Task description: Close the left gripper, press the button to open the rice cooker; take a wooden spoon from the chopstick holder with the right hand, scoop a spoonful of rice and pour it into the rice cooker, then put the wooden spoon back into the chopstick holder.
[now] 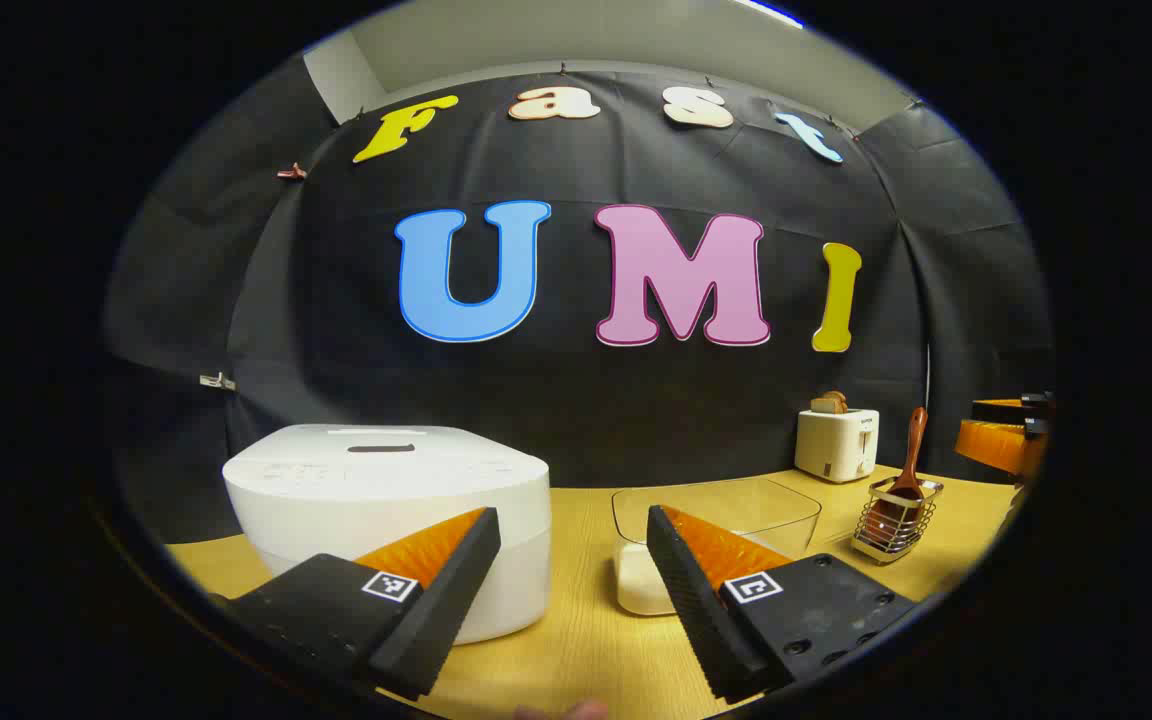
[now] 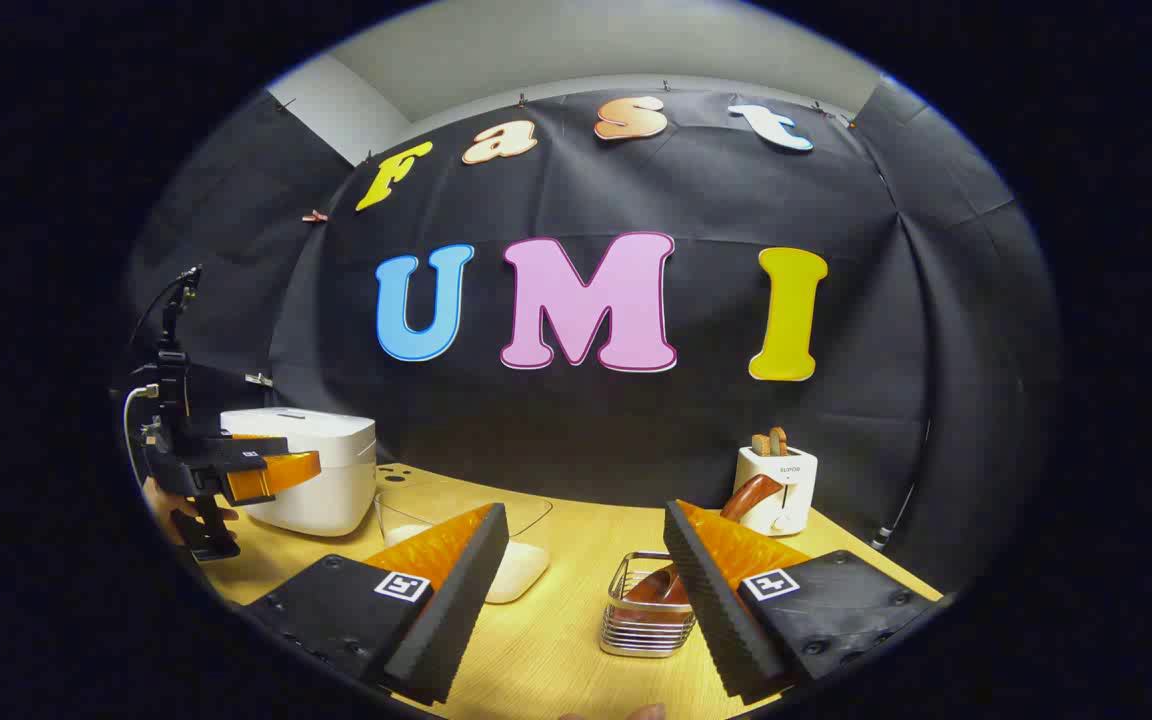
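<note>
The white rice cooker [image 1: 388, 510] sits with its lid down on the wooden table, left of centre in the left gripper view. My left gripper [image 1: 573, 535] hovers open just in front of it, nothing between its fingers. A clear container holding white rice [image 1: 711, 540] stands to the cooker's right. Further right, the wooden spoon [image 1: 908, 462] leans in the wire chopstick holder [image 1: 894, 522]. In the right gripper view my right gripper [image 2: 586, 545] is open above the table, the chopstick holder [image 2: 644, 608] and spoon [image 2: 751, 495] close ahead. The rice cooker [image 2: 311, 482] and left gripper [image 2: 266, 470] lie far left.
A white toaster [image 1: 836, 442] with bread in its slots stands at the back right against the black cloth wall; it shows as the toaster [image 2: 776, 488] behind the holder in the right gripper view. A hand [image 2: 176, 515] holds the left gripper's handle.
</note>
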`<action>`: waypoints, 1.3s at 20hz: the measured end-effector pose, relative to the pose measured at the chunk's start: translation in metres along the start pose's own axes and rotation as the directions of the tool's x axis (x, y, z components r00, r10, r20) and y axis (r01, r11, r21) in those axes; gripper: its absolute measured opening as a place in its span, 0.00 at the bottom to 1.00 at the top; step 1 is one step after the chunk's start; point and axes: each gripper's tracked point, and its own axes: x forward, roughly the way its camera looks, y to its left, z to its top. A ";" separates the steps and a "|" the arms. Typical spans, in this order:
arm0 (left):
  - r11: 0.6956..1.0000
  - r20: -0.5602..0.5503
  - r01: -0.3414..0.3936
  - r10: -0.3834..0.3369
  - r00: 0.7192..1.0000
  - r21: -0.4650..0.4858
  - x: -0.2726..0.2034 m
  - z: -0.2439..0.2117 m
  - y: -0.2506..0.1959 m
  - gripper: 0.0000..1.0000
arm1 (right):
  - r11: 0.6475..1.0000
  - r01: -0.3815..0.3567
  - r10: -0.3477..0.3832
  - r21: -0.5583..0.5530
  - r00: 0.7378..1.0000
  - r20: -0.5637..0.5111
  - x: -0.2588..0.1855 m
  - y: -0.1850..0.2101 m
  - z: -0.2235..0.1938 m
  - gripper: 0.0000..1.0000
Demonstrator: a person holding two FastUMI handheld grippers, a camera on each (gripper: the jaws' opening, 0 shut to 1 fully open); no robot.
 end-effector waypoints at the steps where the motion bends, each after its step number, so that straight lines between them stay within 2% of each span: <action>1: 1.000 0.000 -0.002 0.002 1.000 -0.002 0.000 -0.001 0.001 0.95 | 1.000 0.000 0.000 0.003 1.000 0.001 0.000 0.001 0.001 0.97; 21: 1.000 0.013 -0.012 0.012 1.000 0.008 -0.002 0.004 0.002 0.95 | 1.000 -0.013 0.014 -0.029 0.999 0.031 -0.005 0.007 0.010 0.97; 25: 1.000 -0.004 0.009 -0.009 1.000 -0.011 -0.002 0.000 -0.001 0.95 | 0.999 -0.018 0.018 -0.028 0.999 0.028 -0.005 0.009 0.010 0.97; 26: 1.000 -0.010 0.016 -0.016 1.000 -0.016 -0.003 0.001 -0.003 0.90 | 0.999 -0.019 0.020 -0.028 0.999 0.029 -0.005 0.010 0.010 0.97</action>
